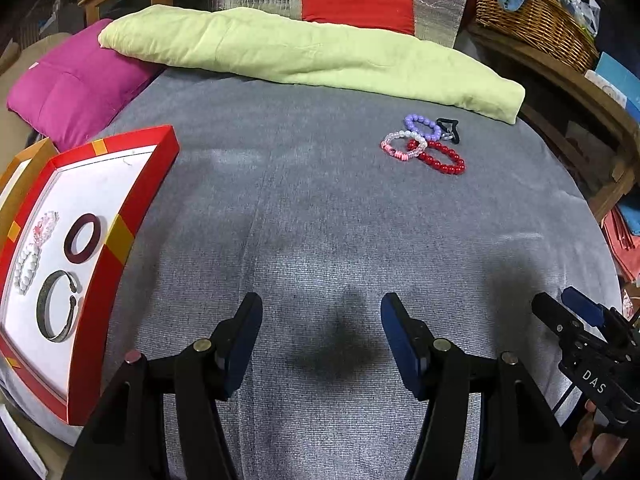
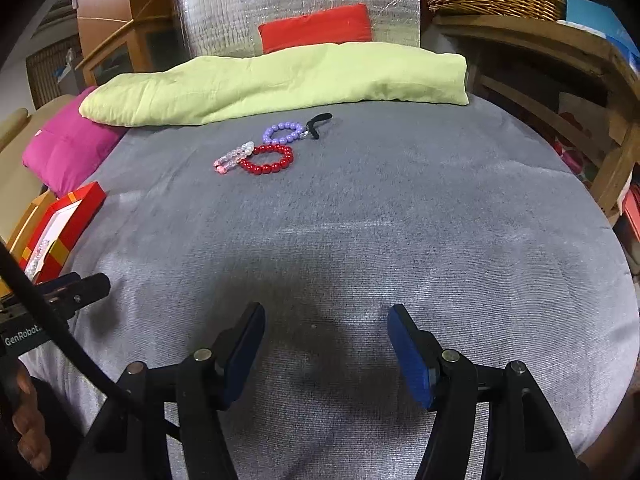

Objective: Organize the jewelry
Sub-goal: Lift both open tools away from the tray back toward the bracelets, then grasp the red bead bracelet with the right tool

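Observation:
On the grey bedcover lie a red bead bracelet, a purple bead bracelet, a pink and clear bead bracelet and a small black band, bunched together far ahead. A red box lid at the left holds a dark ring bangle, a metal cuff and pale bead bracelets. My left gripper is open over bare cover. My right gripper is open too, with nothing between its fingers.
A folded light-green quilt lies across the back, with a magenta cushion at its left and a red cushion behind. A wicker basket and wooden shelves stand at the right.

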`<action>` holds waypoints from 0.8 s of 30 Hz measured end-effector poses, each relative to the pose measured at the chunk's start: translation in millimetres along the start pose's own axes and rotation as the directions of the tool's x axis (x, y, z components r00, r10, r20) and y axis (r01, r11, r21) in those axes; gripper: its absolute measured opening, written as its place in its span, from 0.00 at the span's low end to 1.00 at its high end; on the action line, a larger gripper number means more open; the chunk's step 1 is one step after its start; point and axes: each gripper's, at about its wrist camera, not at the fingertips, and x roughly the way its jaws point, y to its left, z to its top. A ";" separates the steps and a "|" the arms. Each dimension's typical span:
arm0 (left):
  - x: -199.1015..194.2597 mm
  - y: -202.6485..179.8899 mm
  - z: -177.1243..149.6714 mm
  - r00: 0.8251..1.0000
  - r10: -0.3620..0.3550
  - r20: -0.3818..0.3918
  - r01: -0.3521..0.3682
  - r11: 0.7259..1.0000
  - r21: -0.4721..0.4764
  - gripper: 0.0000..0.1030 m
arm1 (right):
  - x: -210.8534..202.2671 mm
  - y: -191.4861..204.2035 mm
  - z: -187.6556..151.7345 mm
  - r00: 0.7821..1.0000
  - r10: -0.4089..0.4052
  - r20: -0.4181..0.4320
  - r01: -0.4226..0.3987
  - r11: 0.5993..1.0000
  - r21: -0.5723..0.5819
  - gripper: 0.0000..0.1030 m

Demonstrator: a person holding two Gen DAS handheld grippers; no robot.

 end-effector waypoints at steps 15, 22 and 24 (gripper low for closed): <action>0.9 -6.0 0.1 1.000 0.003 0.007 -0.003 1.000 0.025 0.61 | 9.4 3.8 29.3 0.995 0.074 -0.074 -0.073 0.997 0.020 0.65; 0.2 -2.4 1.7 1.000 -0.020 0.009 0.020 1.000 0.008 0.61 | 54.6 15.5 109.8 0.979 0.105 -0.175 -0.095 0.993 0.065 0.64; 1.3 2.1 3.2 0.999 -0.032 0.005 0.033 0.999 -0.015 0.61 | 71.6 19.5 126.5 0.975 0.093 -0.200 -0.078 0.994 0.079 0.56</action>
